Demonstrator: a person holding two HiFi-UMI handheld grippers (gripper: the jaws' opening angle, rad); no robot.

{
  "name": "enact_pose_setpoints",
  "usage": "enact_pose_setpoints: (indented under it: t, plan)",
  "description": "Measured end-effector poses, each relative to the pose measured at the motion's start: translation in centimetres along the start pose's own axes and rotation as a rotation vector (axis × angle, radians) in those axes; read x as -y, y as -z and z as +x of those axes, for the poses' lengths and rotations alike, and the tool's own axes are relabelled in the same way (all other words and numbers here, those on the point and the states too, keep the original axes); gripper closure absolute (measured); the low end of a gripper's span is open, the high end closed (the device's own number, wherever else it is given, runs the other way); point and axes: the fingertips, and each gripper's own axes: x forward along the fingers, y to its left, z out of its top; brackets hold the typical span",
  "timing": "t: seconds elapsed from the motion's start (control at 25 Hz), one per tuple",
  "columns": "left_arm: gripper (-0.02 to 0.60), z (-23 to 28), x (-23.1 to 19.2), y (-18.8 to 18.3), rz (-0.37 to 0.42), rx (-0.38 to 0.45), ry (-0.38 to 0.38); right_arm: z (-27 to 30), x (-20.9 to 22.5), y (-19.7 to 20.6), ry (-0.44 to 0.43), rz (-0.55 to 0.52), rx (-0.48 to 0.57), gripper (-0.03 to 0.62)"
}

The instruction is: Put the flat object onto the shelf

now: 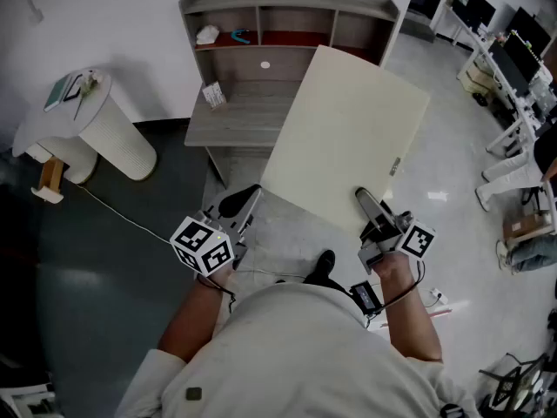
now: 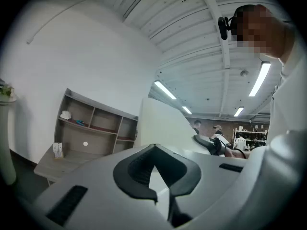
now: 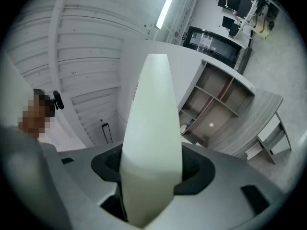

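Note:
A large cream flat board (image 1: 348, 138) hangs tilted over the floor in front of a grey shelf unit (image 1: 261, 116). My right gripper (image 1: 367, 203) is shut on the board's near edge; in the right gripper view the board (image 3: 153, 143) fills the gap between the jaws of my right gripper (image 3: 151, 176), with the shelf unit (image 3: 225, 104) beyond. My left gripper (image 1: 244, 200) sits at the board's lower left corner. In the left gripper view, the jaws of my left gripper (image 2: 158, 176) look shut with nothing between them. The board (image 2: 160, 123) stands beyond them, the shelf unit (image 2: 86, 128) to the left.
On the shelf lie a white lump (image 1: 207, 34), a teal item (image 1: 239, 36) and a small packet (image 1: 213, 94). A white round pedestal (image 1: 96, 133) stands at left. Desks with monitors (image 1: 513, 50) and a cardboard box (image 1: 526, 226) are at right. A thin cable (image 1: 122, 216) crosses the floor.

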Motion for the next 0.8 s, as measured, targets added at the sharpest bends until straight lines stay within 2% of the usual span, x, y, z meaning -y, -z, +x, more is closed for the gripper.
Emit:
enact_pose_setpoints:
  t: [0.48, 0.8]
  plan:
    - [0.567, 2.8, -0.2, 0.3, -0.011, -0.013, 0.006, -0.2, 2.0, -1.7, 0.004, 0.003, -0.006, 0.315]
    - [0.567, 7.4, -0.9, 0.4, -0.014, -0.024, -0.003, -0.2, 5.5, -5.6, 0.014, -0.024, -0.002, 0.316]
